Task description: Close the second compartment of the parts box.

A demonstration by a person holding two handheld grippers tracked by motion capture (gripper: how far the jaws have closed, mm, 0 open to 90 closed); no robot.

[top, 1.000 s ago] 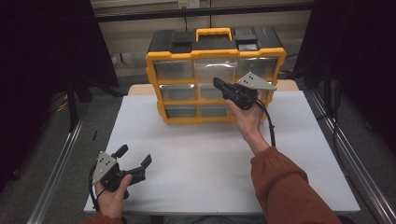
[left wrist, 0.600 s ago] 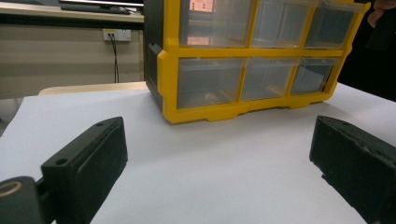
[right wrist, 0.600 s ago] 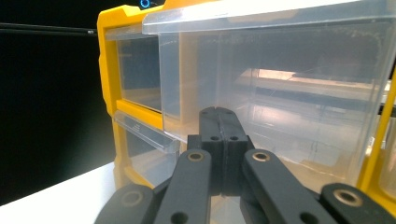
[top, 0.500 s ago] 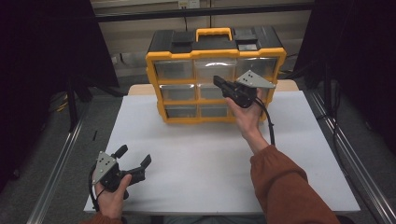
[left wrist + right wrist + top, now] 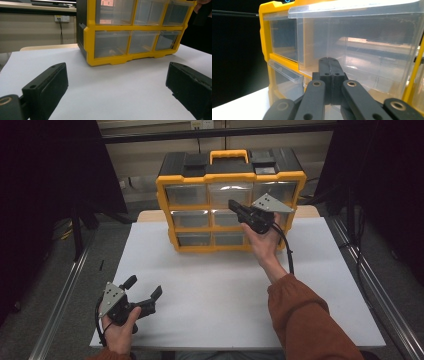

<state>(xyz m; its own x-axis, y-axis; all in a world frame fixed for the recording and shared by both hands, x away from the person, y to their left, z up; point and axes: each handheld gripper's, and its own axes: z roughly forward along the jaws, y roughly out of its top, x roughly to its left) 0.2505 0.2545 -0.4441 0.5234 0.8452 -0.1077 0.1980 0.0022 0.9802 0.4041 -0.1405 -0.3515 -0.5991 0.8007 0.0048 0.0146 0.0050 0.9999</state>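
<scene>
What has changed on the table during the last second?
Nothing visibly changed. The right gripper stays shut at the front of the yellow drawer cabinet, and the left gripper stays open above the white table.

My right gripper hides part of middle drawer; drawer contents too murky to tell; cabinet top cropped.

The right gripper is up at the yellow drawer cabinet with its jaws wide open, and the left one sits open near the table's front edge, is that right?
Not quite. The right gripper is shut, jaws pressed together against a clear drawer of the cabinet, as the right gripper view shows. The left gripper is open near the table's front edge.
</scene>
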